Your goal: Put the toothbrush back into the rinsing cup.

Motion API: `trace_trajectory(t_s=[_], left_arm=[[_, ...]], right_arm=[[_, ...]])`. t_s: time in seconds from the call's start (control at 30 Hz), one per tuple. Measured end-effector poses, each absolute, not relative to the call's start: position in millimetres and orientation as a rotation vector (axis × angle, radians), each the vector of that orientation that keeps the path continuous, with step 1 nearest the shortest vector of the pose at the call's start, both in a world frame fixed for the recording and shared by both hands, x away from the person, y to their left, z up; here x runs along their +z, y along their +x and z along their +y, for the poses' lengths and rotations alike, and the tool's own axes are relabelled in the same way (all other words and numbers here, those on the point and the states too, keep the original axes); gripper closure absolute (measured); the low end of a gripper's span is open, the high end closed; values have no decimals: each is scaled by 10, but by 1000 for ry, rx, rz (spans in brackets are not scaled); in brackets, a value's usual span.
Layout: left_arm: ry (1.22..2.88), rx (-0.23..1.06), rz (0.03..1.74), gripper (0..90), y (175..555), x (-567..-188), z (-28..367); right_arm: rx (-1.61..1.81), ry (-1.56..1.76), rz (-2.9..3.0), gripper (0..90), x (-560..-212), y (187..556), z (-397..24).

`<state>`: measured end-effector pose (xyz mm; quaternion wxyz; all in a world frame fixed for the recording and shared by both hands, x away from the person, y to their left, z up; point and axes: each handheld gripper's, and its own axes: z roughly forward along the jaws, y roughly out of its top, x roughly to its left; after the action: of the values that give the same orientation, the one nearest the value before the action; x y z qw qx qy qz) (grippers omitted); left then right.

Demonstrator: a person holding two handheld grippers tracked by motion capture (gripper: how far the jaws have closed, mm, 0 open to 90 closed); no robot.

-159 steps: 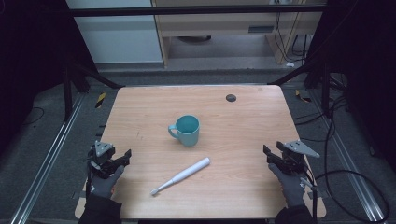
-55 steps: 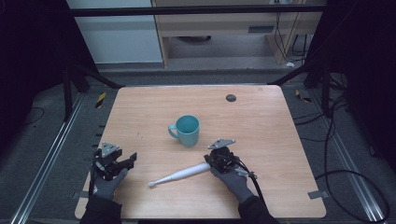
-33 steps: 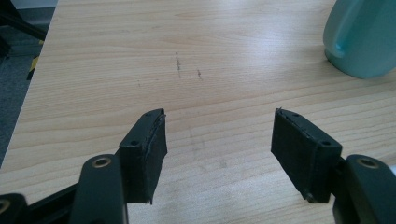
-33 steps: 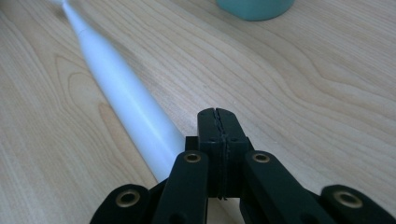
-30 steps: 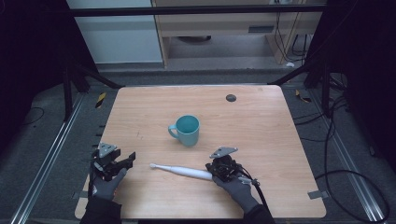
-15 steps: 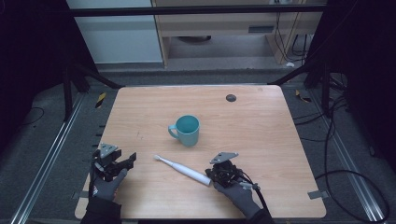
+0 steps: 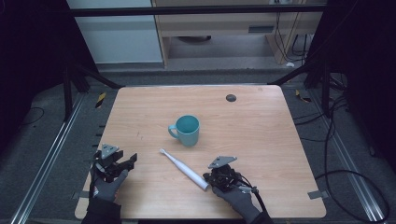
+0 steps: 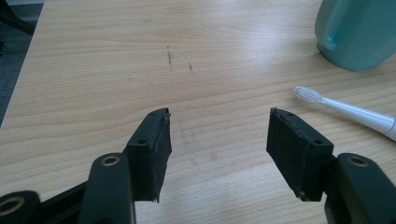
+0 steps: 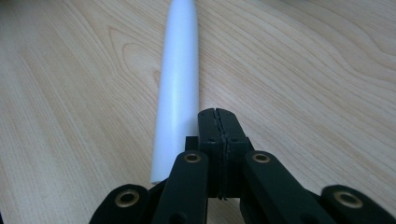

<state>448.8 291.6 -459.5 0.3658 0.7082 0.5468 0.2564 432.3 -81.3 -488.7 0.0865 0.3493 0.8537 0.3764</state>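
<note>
White plastic electric toothbrush lying flat on light wooden counter, near of teal ceramic mug, brush head far-left. Right hand-held gripper pressed together, empty, touching handle's near end. Left hand-held gripper spread wide, near-left, well apart.

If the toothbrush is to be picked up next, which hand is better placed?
Probably the right: the right gripper, jaws shut, sits against the toothbrush handle end. The left gripper, open, stands apart from it.
</note>
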Motion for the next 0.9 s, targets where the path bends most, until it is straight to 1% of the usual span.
trace_trajectory(t_s=[0.3,0.63,0.9], left_arm=[[1820,648,1403,406,4482,-4596,2902],[1821,635,1379,467,4462,-4590,2863],[1828,632,1366,475,4450,-4588,2801]], right_arm=[[1123,1029,2562,898,-4896,4295,-767],[1128,1009,2586,898,-4919,4265,-691],[1129,997,2598,897,-4927,4252,-662]])
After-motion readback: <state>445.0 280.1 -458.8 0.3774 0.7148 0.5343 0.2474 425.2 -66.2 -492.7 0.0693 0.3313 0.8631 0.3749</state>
